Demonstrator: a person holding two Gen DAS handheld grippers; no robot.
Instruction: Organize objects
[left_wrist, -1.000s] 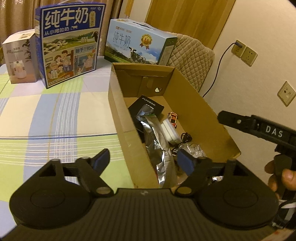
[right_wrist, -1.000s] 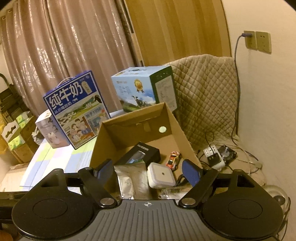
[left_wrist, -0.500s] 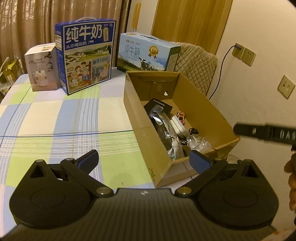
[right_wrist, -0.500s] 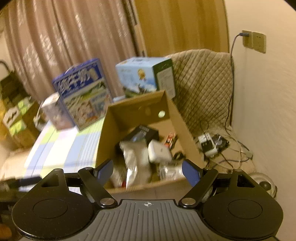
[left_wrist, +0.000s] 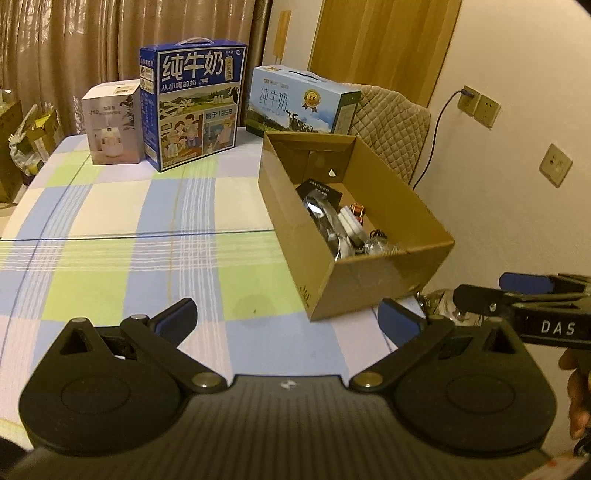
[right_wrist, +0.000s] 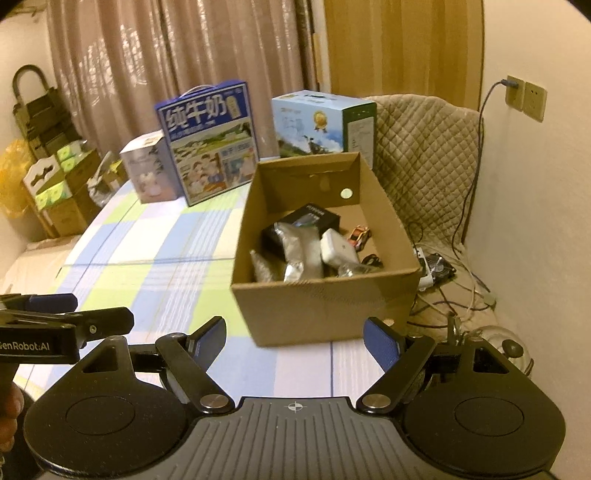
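An open cardboard box (left_wrist: 373, 280) (right_wrist: 325, 306) stands at the table's right edge. It holds a black box (right_wrist: 310, 218), silver foil bags (right_wrist: 299, 247), a white adapter (right_wrist: 338, 251), a small toy car (right_wrist: 360, 235) and a crumpled clear wrapper (left_wrist: 380, 245). My left gripper (left_wrist: 288, 319) is open and empty, held back from the box above the checked tablecloth (left_wrist: 129, 236). My right gripper (right_wrist: 295, 339) is open and empty in front of the box. Each gripper shows from the side in the other's view: the right one (left_wrist: 524, 295), the left one (right_wrist: 55, 310).
Two milk cartons, a dark blue one (left_wrist: 194, 107) and a light blue one (left_wrist: 301, 101), and a white appliance box (left_wrist: 112, 127) stand at the table's far side. A quilted chair (right_wrist: 424, 155), cables and a small fan (right_wrist: 437, 267) are to the right, near the wall.
Both grippers have pulled back and up from the cardboard box; it now lies farther away. Both stay open and empty.
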